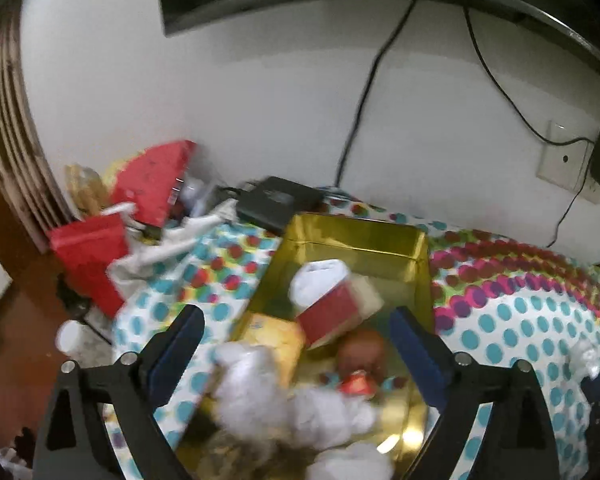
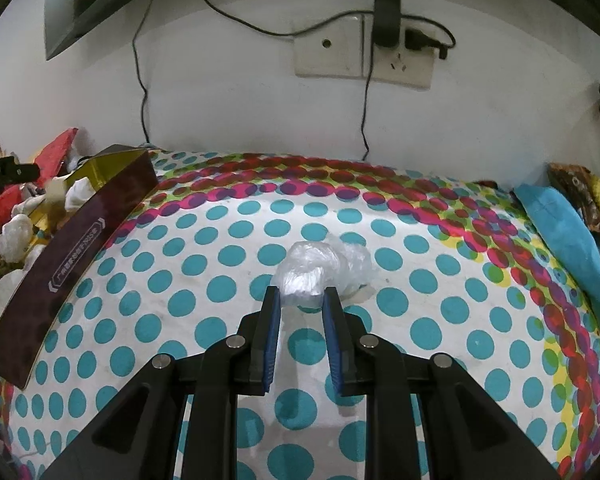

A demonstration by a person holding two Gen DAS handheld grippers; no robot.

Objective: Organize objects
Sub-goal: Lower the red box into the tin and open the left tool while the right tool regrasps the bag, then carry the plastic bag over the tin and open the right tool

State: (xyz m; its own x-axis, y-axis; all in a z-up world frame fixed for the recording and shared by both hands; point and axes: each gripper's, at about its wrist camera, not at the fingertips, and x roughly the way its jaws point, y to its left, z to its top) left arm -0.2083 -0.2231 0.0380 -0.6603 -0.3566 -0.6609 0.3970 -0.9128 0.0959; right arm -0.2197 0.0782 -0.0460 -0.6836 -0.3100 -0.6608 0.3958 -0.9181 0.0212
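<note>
A gold-lined tin box point(image 1: 352, 236) stands open on the dotted tablecloth point(image 1: 520, 320). Inside it lie a red-and-white carton point(image 1: 328, 316), a yellow packet point(image 1: 280, 340), a brown round item point(image 1: 360, 350) and white crumpled wads point(image 1: 256, 376). My left gripper point(image 1: 296, 312) hovers over the box, jaws open wide, nothing pressed between the pads. In the right wrist view the same box point(image 2: 80, 236) shows its dark maroon side at the left. My right gripper point(image 2: 302, 292) is shut on a crumpled clear plastic bag point(image 2: 316, 264) that rests on the cloth point(image 2: 220, 240).
Red bags point(image 1: 88, 252) and loose clutter pile up left of the box, with a black device point(image 1: 276, 200) behind it. A wall socket point(image 2: 364, 56) with a plugged adapter and hanging cables sits on the wall. A blue cloth point(image 2: 560, 232) and patterned items lie at the right edge.
</note>
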